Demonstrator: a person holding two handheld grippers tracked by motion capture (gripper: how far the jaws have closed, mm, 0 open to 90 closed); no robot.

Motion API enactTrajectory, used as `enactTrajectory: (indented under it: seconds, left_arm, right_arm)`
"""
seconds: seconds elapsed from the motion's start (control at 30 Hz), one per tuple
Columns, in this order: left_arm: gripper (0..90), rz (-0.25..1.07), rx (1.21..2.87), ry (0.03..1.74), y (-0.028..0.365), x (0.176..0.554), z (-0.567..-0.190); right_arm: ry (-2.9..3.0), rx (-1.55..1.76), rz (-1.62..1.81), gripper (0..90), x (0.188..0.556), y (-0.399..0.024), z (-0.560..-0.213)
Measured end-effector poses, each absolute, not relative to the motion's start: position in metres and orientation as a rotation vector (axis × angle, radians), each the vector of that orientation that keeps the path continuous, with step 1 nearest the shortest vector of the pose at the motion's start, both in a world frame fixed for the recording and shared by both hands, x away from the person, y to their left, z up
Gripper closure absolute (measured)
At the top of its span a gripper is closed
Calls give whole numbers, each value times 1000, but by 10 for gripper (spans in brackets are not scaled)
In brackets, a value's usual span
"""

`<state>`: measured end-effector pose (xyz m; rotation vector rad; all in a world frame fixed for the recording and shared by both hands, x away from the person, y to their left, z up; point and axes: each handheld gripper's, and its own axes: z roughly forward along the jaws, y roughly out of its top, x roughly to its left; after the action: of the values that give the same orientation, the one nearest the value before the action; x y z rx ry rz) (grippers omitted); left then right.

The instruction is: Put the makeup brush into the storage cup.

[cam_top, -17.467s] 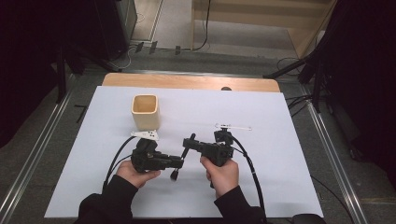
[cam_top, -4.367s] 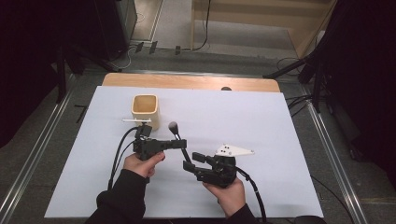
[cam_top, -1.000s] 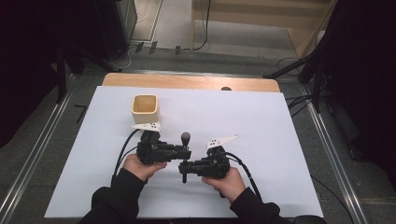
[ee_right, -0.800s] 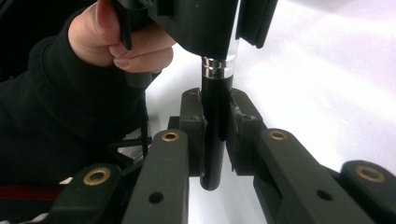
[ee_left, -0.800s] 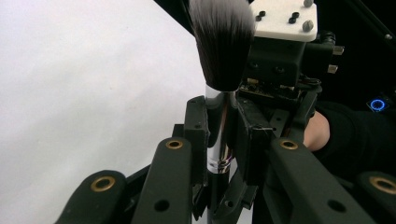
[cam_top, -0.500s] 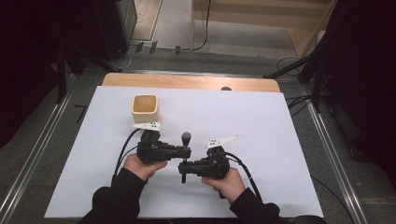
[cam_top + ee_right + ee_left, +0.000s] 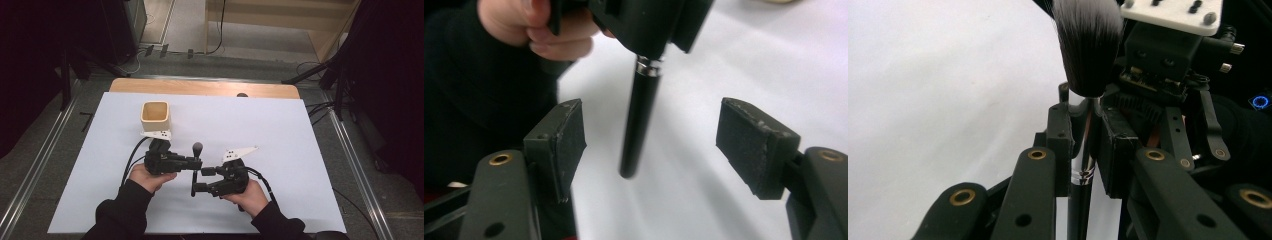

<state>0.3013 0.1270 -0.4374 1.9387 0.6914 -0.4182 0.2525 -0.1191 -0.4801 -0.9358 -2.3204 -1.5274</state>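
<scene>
Left gripper view showed the left gripper (image 7: 1083, 135) clamped on the light, stiff makeup brush (image 7: 1088, 60) below its ferrule; the right gripper (image 7: 649, 145) had just been opening, jaws clear of the handle.

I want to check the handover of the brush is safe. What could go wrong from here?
1. Only the left gripper holds the brush, near its ferrule, so the long handle might swing or slip.
2. The right gripper has just opened, and the handle hangs between its pads untouched; pulling away sideways could knock it.
</scene>
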Motion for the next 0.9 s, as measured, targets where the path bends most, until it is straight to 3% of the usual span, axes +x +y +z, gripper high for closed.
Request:
enactTrajectory:
  seconds: [0.13,0.9]
  left_arm:
    - [783,-397,1954,703,133,301,-434]
    - [783,-335,1970,741,151,307,-431]
  right_arm:
    - [-2447,-929,-1512,230,249,-117,-481]
    - [-2624,-888,-1430,230,252,-155,-475]
